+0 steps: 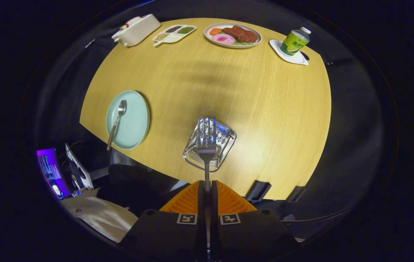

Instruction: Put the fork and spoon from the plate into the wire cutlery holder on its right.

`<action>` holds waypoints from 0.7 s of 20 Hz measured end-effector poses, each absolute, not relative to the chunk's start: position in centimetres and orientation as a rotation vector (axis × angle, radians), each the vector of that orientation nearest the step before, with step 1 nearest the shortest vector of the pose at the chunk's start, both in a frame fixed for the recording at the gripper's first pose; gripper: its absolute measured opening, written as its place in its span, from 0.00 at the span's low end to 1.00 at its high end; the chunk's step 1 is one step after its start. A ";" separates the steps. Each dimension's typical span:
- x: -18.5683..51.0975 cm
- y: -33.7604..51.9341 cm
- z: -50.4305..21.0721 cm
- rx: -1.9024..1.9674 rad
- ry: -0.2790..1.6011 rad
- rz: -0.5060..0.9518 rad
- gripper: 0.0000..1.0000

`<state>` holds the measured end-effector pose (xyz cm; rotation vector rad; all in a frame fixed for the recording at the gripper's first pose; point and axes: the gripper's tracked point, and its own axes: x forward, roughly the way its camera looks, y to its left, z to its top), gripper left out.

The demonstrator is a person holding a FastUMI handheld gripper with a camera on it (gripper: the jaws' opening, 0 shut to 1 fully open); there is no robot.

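Hand-held gripper clamping upright silver fork

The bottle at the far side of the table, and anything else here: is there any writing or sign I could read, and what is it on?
Bottle on its white coaster: a green label with pale characters, too small and blurred to read.
Gripper, shut on the fork over the wire cutlery holder: two square black-and-white marker patterns, no words.
Screen below the table: glowing, too blurred to read.
Nothing else bears text.
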<state>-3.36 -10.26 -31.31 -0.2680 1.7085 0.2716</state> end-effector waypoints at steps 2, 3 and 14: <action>-3.7 -10.6 -32.0 -0.345 1.776 0.307 0.08; -4.0 -10.8 -32.5 -0.386 1.807 0.329 0.08; -3.6 -11.7 -36.7 -0.501 2.045 0.315 0.08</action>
